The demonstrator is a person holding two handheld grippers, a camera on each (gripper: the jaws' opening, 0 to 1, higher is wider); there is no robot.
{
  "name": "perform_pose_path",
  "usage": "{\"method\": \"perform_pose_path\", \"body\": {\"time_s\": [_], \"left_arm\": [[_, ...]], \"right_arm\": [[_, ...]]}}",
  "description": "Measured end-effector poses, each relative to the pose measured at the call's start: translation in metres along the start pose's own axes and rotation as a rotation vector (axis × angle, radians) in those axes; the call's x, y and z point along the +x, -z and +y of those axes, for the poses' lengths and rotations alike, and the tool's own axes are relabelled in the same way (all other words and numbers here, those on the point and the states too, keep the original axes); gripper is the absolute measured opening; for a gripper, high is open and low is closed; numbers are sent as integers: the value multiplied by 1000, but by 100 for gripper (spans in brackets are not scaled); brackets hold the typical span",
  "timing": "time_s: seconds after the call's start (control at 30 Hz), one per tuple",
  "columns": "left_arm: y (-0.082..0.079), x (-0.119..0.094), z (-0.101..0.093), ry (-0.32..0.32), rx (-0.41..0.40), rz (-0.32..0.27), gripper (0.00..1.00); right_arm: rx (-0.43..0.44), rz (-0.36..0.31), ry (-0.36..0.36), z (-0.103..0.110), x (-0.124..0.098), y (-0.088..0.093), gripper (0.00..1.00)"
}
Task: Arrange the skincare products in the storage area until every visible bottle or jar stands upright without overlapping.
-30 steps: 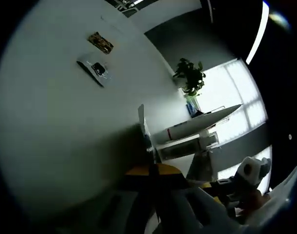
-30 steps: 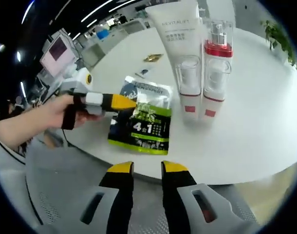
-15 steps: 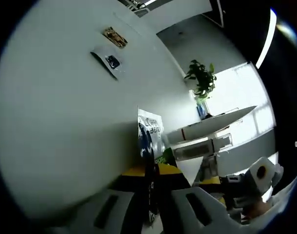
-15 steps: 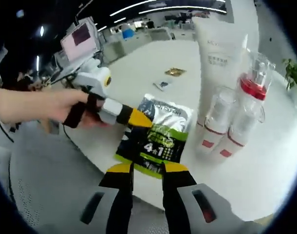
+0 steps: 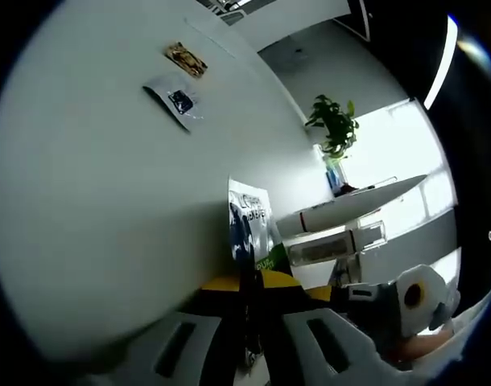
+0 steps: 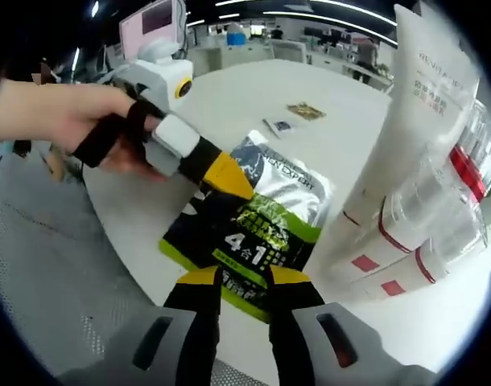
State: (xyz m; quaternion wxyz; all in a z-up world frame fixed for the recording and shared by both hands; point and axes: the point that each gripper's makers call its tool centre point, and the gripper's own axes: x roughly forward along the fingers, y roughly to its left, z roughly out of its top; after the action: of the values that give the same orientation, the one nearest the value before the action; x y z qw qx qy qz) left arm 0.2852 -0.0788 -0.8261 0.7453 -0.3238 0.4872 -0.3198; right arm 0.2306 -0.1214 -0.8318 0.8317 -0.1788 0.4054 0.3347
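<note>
Upright, one tube and two bottles; left gripper pinches one sachet; right gripper spread.

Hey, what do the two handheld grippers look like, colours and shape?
Both look alike. The right gripper has black fingers with yellow tips on a grey body. The left gripper adds a white block behind its yellow tip, a black strap, and a white housing.
</note>
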Motion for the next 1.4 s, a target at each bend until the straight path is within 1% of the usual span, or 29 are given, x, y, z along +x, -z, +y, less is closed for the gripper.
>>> {"method": "perform_pose_path", "body": {"time_s": [0.13,0.23,0.3,0.4,0.47,0.5,0.6,0.67,0.77,0.9,0.97,1.03,1.1,1.2,1.3,1.4], "left_arm": [[-2,0,1,3,5,2,2],[-1,-1,-1,19,41,13,2],[1,-3,-1,16,55,24,7],[1,-13,-2,13,71,23,12],[-1,-26,2,6,84,12,14],[-1,-29,2,4,86,10,14],[-4,-49,3,0,101,-26,14],[-7,-59,5,3,96,-48,13],[-4,-74,1,1,105,-84,16],[4,-78,-8,5,119,-89,20],[8,-79,-12,1,136,-84,23],[7,-82,-8,-3,160,-83,26],[10,-85,-11,1,178,-76,28],[13,-91,-17,7,213,-73,30],[15,-100,-23,-1,235,-81,37],[16,-110,-27,-11,268,-96,43]], "right_arm": [[-10,-13,16,-4,-2,-2,18],[-9,-21,22,-6,-3,-2,16],[-8,-26,24,-7,-2,-3,16],[-10,-25,27,-6,-3,-3,16],[-2,-28,27,-7,-2,-2,16],[4,-29,25,-7,-2,-2,16],[10,-34,21,-6,-2,-2,16],[7,-38,11,-5,-2,-2,17],[17,-43,-4,-3,-3,-3,21],[4,-32,-13,0,-4,-3,24],[19,-30,-48,6,-4,-4,29],[14,-21,-95,15,-6,-4,38],[2,-19,-107,18,-9,-4,42],[-13,-32,-109,20,-18,-6,42],[-9,-42,-110,20,-28,-8,46],[-7,-69,-99,20,-48,-16,48]]}}
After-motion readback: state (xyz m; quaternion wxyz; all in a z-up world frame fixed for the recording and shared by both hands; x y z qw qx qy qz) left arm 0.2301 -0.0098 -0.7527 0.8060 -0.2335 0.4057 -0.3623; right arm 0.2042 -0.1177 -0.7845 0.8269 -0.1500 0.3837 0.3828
